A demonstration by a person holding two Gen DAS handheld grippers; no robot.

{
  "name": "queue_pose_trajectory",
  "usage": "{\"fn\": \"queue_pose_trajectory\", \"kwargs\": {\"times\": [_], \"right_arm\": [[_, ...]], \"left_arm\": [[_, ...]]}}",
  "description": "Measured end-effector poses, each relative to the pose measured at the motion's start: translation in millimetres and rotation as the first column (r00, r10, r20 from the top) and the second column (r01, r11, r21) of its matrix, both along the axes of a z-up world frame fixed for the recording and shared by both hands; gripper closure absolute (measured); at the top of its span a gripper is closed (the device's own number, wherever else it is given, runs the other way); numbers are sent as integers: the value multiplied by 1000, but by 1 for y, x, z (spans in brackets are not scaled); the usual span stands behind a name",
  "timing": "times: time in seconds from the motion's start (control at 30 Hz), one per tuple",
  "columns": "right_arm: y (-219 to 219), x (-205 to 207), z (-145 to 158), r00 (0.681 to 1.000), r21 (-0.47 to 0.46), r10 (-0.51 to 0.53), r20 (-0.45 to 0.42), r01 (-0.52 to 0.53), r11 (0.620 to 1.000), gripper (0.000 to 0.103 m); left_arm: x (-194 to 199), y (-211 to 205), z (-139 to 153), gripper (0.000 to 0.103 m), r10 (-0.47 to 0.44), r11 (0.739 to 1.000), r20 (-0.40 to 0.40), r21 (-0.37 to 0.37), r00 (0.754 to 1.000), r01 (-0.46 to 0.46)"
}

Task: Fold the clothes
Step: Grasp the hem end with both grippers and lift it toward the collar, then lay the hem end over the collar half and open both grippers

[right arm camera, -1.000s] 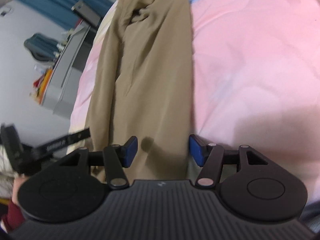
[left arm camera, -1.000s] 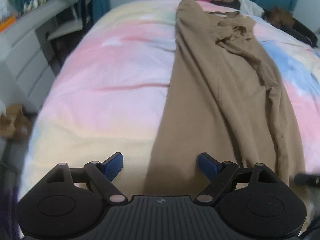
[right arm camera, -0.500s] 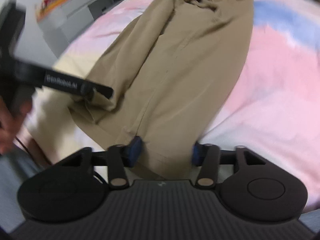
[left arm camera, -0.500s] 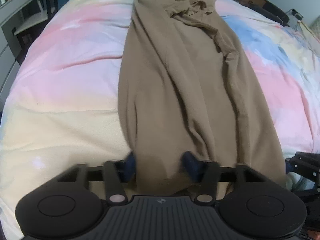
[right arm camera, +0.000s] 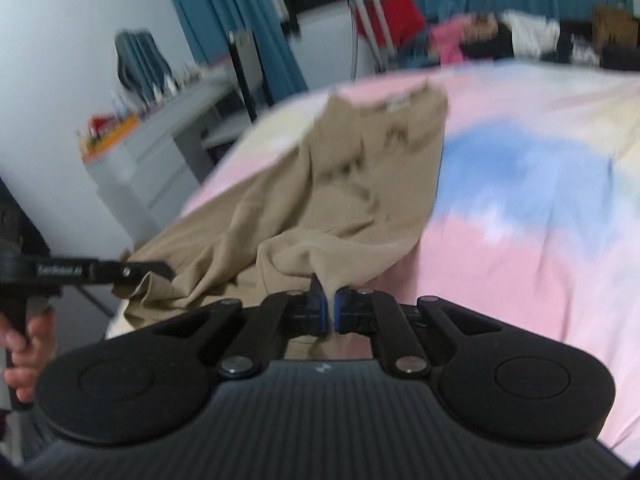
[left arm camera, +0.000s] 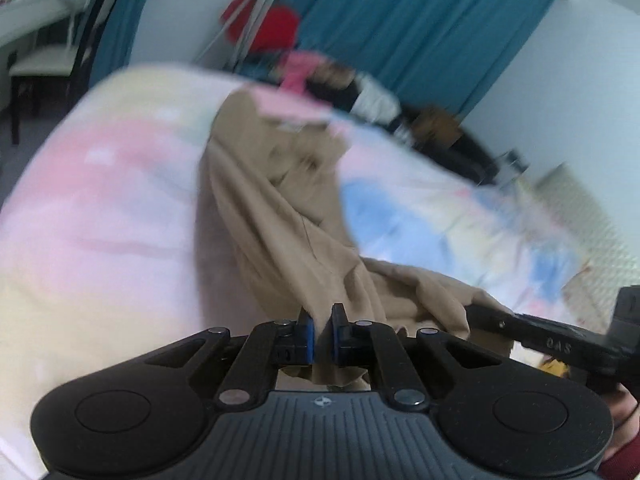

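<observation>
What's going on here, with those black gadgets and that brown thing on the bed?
A person is folding a long tan cloth garment spread on a bed with a pastel tie-dye cover. The left hand-held gripper is closing on the garment's near edge, and the right hand-held gripper is shut on it. That end hangs lifted; the far end lies on the bed.

My right claw [right arm camera: 328, 312] pinching the tan garment [right arm camera: 360, 184] hem, cloth lifted off the pastel bed [right arm camera: 520, 220], left claw [right arm camera: 160, 268] gripping its other corner

Blurred, unreadable lettering on the left tool [right arm camera: 326, 312].
</observation>
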State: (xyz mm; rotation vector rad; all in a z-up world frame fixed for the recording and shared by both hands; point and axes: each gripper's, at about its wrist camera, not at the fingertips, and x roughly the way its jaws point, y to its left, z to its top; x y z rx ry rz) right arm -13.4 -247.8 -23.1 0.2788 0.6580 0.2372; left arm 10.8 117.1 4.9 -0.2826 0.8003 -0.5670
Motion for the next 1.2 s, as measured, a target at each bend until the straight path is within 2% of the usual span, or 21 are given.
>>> {"fn": "queue_pose_trajectory", "kwargs": {"times": [0.13, 0.27, 0.37, 0.47, 0.6, 0.7, 0.8, 0.9, 1.03, 1.2], "right_arm": [[-27, -20, 35, 997, 45, -19, 71, 16, 999, 96], [-46, -52, 48, 993, 83, -32, 116, 23, 996, 96], [-51, -95, 40, 991, 84, -20, 129, 9, 996, 96], [-48, -139, 24, 995, 112, -5, 100, -6, 994, 96], [-46, -166, 8, 998, 140, -5, 64, -4, 990, 96], [-46, -156, 9, 997, 127, -16, 82, 6, 992, 96], [-45, -128, 14, 994, 119, -37, 100, 25, 993, 96], [-47, -92, 18, 991, 105, -63, 117, 51, 993, 96], [-52, -32, 14, 991, 115, -86, 100, 75, 991, 96], [-52, 51, -9, 992, 92, -108, 64, 102, 991, 96]], "left_arm": [[-27, -8, 37, 95, -27, 998, 68, -50, 997, 31], [-71, -21, 48, 95, -80, 995, 98, -50, 992, 85], [-118, -25, 41, 95, -121, 991, 105, -42, 987, 126], [-169, -17, 26, 95, -155, 987, 97, -30, 983, 159], [-194, -5, 5, 95, -157, 985, 64, -57, 986, 160], [-179, -9, 4, 95, -147, 985, 77, -75, 986, 153], [-149, -18, 10, 95, -129, 988, 98, -73, 987, 136], [-97, -31, 17, 94, -130, 987, 118, -77, 984, 139], [-28, -49, 14, 94, -108, 993, 115, -42, 987, 114], [57, -67, -10, 94, -88, 996, 114, 11, 990, 87]]}}
